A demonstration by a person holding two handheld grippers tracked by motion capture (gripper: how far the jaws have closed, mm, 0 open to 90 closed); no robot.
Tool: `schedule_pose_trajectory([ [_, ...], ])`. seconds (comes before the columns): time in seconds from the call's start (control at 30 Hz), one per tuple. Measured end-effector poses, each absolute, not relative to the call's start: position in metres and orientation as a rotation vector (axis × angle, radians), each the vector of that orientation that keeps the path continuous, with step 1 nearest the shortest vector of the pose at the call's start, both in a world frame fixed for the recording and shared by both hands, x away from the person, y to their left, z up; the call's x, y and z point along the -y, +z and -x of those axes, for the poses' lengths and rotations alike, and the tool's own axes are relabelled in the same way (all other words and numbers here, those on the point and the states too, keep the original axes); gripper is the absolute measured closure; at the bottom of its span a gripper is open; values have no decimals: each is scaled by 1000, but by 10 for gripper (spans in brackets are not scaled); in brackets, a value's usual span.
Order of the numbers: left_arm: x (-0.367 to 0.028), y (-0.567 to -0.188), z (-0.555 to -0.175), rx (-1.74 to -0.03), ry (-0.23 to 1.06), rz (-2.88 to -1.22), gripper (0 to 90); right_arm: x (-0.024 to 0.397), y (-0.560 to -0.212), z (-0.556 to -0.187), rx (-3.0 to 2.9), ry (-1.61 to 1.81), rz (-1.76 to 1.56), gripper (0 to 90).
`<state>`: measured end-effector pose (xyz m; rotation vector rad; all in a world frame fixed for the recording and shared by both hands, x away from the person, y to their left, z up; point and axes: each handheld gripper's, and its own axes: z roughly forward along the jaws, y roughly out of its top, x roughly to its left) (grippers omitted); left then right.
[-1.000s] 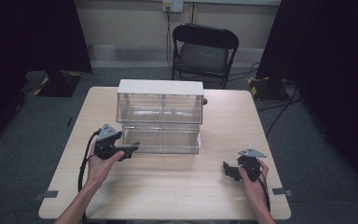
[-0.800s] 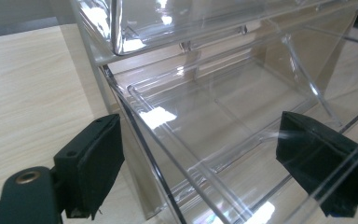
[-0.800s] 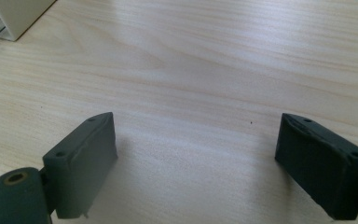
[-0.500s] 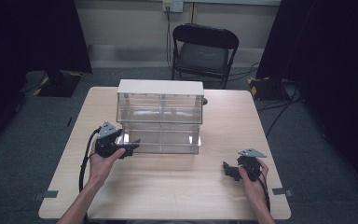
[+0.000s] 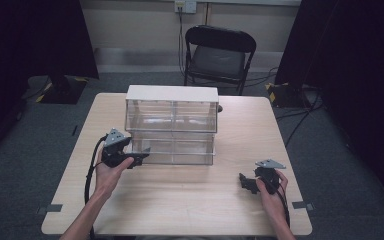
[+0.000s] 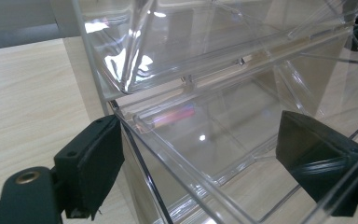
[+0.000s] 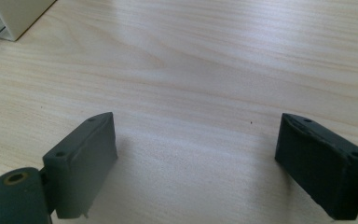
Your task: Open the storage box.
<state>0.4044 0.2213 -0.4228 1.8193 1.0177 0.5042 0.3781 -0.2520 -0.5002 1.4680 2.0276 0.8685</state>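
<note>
The lower drawer [image 5: 172, 151] of the clear cabinet [image 5: 171, 122], centre frame, has slid out further. The left gripper [image 5: 139, 159] has just closed slightly, jaws spread astride its corner without pinching; pulling off-centre could jam it. The right gripper [image 5: 246, 182] rests open at lower right.

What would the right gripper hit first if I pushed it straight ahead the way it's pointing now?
Probably nothing soon. The right gripper is open over bare table, and the way ahead looks free. The clear drawer box sits off to one side of that line, though depth is hard to judge.
</note>
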Motion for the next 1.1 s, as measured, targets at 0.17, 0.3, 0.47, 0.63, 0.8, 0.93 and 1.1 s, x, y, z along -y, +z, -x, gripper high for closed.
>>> schedule_pose_trajectory([
  [0.17, -224, -420, -403, -1027, 529, -1805, 153, 252, -500, -378, -2028, 868, -1468, 117],
  [0.3, -226, -419, -404, -1024, 528, -1804, 153, 252, -500, -378, -2028, 868, -1468, 117],
  [0.47, -225, -419, -404, -1027, 521, -1789, 152, 252, -500, -378, -2028, 868, -1468, 117],
  [0.63, -225, -415, -405, -1024, 521, -1781, 155, 252, -500, -378, -2028, 869, -1468, 117],
  [0.8, -225, -413, -406, -1017, 524, -1796, 155, 252, -500, -378, -2028, 868, -1468, 117],
  [0.93, -225, -413, -406, -1021, 521, -1787, 155, 252, -500, -378, -2028, 868, -1468, 117],
  [1.1, -226, -412, -407, -1017, 522, -1791, 155, 252, -500, -378, -2028, 869, -1468, 117],
])
